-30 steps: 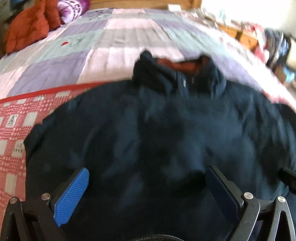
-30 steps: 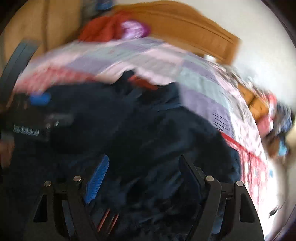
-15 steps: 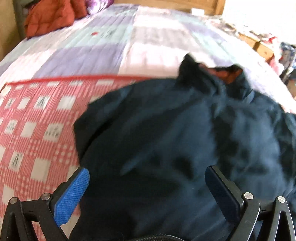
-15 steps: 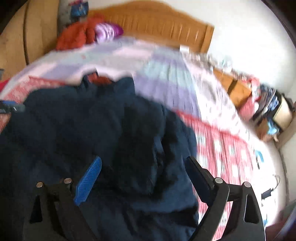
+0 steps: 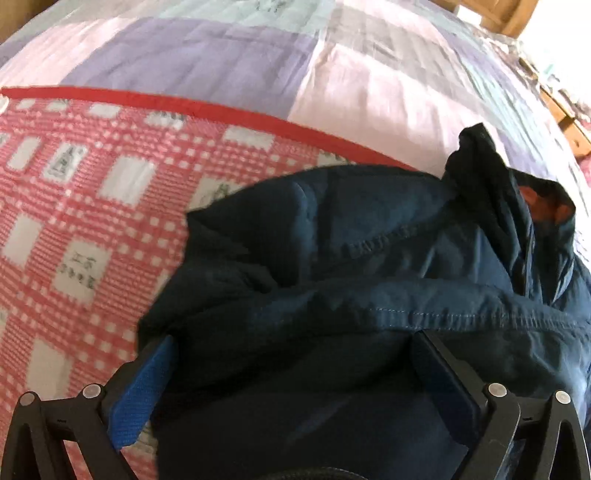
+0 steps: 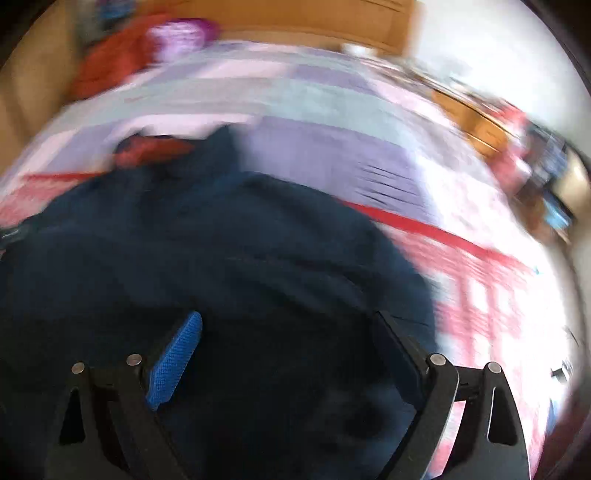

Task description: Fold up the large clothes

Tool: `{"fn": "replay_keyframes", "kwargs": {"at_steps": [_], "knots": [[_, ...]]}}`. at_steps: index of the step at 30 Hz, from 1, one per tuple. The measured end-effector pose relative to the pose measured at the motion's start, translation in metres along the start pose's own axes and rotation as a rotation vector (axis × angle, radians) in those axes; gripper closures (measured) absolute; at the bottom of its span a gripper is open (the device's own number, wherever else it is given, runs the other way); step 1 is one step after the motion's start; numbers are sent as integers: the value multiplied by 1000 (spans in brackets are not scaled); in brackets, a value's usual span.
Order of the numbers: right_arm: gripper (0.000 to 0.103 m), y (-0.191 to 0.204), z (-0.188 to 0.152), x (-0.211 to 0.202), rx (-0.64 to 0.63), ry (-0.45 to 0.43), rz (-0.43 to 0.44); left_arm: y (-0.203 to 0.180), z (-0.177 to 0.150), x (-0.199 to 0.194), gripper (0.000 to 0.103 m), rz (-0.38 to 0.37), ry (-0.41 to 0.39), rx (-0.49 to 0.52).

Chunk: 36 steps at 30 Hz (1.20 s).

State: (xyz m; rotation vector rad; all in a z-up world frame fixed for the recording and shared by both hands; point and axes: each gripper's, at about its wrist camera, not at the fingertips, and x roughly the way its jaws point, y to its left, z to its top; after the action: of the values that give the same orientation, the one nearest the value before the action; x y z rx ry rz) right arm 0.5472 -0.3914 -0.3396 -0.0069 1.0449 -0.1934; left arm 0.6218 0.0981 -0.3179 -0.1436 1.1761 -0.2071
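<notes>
Two grippers: left gripper [image 5: 291, 354] and right gripper [image 6: 288, 343], each with jaws spread wide over dark cloth, gripping nothing. One navy jacket [image 5: 369, 258], heaped on one red checked blanket [image 5: 81, 206], orange lining showing at its collar [image 5: 532, 199]. Beyond it, one pastel patchwork quilt [image 5: 221, 55]. Farthest, one wooden headboard [image 6: 295, 18]; view blurred. No containers visible.

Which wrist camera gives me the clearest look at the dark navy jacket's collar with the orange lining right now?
The left wrist view: the dark navy jacket's collar with the orange lining is sharp there, standing up at the garment's far end. The right wrist view shows the same collar only as a motion-blurred orange-red smear.
</notes>
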Motion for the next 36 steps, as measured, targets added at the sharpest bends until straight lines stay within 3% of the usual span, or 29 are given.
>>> {"fn": "replay_keyframes", "kwargs": {"at_steps": [2, 4, 5, 7, 10, 12, 14, 17, 19, 21, 24, 28, 32, 36], "knots": [[9, -25, -10, -6, 63, 9, 20, 7, -6, -12, 0, 27, -22, 8], [9, -31, -19, -26, 69, -32, -18, 15, -20, -33, 0, 41, -81, 9], [9, -26, -24, -45, 51, -82, -46, 18, -28, -41, 0, 32, -100, 5], [9, -3, -37, -76, 4, -174, -5, 19, -50, -57, 0, 22, -139, 7], [9, 46, -58, -95, -132, -209, 81, -9, -84, -63, 0, 11, -143, 156], [9, 81, -74, -94, -264, -194, 109, -29, -106, -61, 0, 48, -153, 282], [9, 79, -89, -73, -294, -122, 46, -27, -114, -51, 0, 58, -121, 286], [9, 27, -104, -57, -191, -45, -54, 0, -112, -51, 0, 26, -94, 189], [9, -25, -116, -63, -66, -1, -86, 11, -114, -61, 0, 62, -100, 182], [9, -50, -127, -77, -19, 13, -145, 15, -124, -75, 0, 89, -113, 205], [9, -44, -154, -108, -18, -12, -96, 5, -157, -99, 0, 26, -108, 224], [9, 18, -210, -133, -124, 11, 67, -31, -226, -108, 0, -39, -36, 284], [9, 66, -261, -131, -227, 79, 146, -47, -293, -95, 0, 26, 33, 364], [9, 27, -305, -139, -218, 59, 107, -12, -330, -108, 0, 69, 25, 321]]}}
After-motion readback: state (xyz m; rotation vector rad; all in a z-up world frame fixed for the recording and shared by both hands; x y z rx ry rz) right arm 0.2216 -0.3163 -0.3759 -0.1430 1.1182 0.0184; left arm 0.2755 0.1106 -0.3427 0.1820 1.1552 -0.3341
